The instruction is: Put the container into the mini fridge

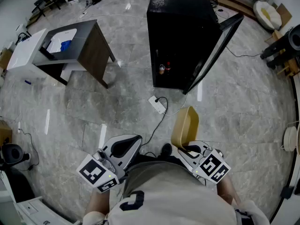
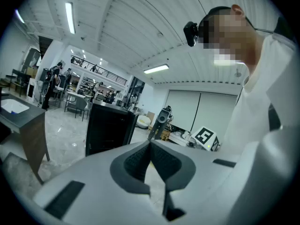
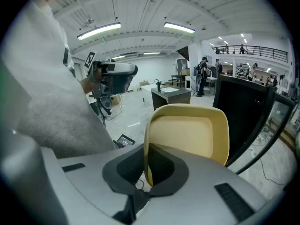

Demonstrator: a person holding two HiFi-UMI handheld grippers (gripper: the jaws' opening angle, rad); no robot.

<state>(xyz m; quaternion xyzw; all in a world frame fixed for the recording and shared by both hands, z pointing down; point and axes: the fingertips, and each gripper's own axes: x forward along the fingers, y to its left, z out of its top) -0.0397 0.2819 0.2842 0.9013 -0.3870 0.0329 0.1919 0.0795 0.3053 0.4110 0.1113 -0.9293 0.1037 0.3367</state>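
Scanning from the left: a dark side table [image 1: 89, 41] with a white unit [image 1: 26, 50] beside it stands well away from the action, not part of the job. The left gripper [image 2: 150, 146] sits low by the person's body, jaws pressed together with nothing between them; it carries nothing and looks idle. Ahead on the floor, a white power strip [image 1: 158, 104] and its cable lie between the person and the mini fridge [image 1: 180, 36]. The fridge is black and its glass door [image 1: 216, 48] stands swung open to the right, so the opening step looks done. A couple of small bottles [image 1: 164, 68] show low down inside; the rest of the interior is too dark to read. Right of centre, the yellow container [image 1: 184, 125] is off the floor and tipped up on edge, its wall clamped by the right gripper [image 3: 147, 170], whose jaws are closed on the rim. The container is near the person and well apart from the fridge. Judgement: pickup done, door open, carry under way — left to do are the approach, getting the container through the opening onto a free shelf, and the release. The strip and cable lie in the path — a trip risk.
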